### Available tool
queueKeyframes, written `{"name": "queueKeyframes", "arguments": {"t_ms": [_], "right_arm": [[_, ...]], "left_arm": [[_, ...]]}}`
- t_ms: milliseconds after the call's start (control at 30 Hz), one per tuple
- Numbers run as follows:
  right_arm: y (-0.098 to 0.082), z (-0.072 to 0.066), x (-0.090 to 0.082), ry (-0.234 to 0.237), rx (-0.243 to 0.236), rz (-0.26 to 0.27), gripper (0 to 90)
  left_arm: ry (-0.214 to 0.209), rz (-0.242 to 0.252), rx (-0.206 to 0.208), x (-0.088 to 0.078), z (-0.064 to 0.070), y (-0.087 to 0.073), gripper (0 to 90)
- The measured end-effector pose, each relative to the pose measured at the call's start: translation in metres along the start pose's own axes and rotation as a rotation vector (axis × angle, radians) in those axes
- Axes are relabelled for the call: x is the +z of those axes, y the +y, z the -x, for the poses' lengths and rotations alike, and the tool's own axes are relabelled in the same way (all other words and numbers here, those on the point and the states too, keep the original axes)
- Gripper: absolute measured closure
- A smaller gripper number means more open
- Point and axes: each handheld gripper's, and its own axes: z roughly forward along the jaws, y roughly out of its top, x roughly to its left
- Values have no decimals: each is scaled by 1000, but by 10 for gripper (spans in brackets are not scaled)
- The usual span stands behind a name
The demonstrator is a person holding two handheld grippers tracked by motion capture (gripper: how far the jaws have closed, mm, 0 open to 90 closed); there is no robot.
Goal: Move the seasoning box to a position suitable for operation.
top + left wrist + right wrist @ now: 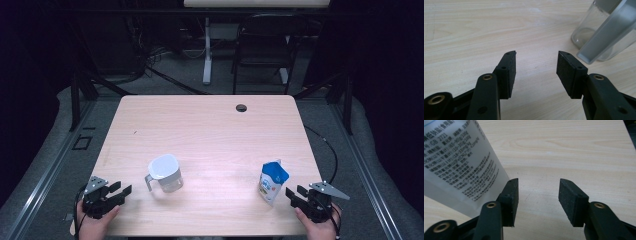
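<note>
Both my left gripper [121,191] and right gripper [294,193] stand wide, empty. Risk: the pouch [273,181] (at ten o'clock, leaning) topples if nudged; the jug [165,173] could skid.

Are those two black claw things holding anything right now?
No. The left hand-held gripper stands open short of the jug, and the right hand-held gripper stands open beside the pouch.

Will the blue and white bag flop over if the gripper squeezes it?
Probably. The bag looks like a soft pouch with its top open, so it may crumple. It stands tall and leans slightly, so a nudge from the open right gripper could tip it.
</note>
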Motion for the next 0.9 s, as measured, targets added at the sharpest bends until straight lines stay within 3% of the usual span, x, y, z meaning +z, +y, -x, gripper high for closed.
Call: {"name": "queueKeyframes", "arguments": {"t_ms": [67, 233, 333, 400, 533, 733, 900], "right_arm": [[-1, 1, 0, 22, -3, 32, 454], [-1, 0, 2, 18, 19, 12, 441], [-2, -2, 3, -32, -9, -19, 522], [-2, -1, 1, -40, -16, -24, 551], [-2, 2, -4, -49, 14, -5, 604], [-1, 8, -7, -53, 47, 15, 636], [1, 9, -8, -56, 32, 18, 698]], "left_arm": [[-1, -3, 2, 0, 1, 0, 488], [-27, 12, 12, -2, 6, 0, 491], [-19, 16, 34, -4, 11, 1, 509], [-23, 13, 50, -4, 15, 3, 523], [-29, 11, 74, -1, 25, 4, 525], [-79, 25, 98, 3, 38, 8, 499], [-78, 18, 105, 8, 47, 12, 482]]}}
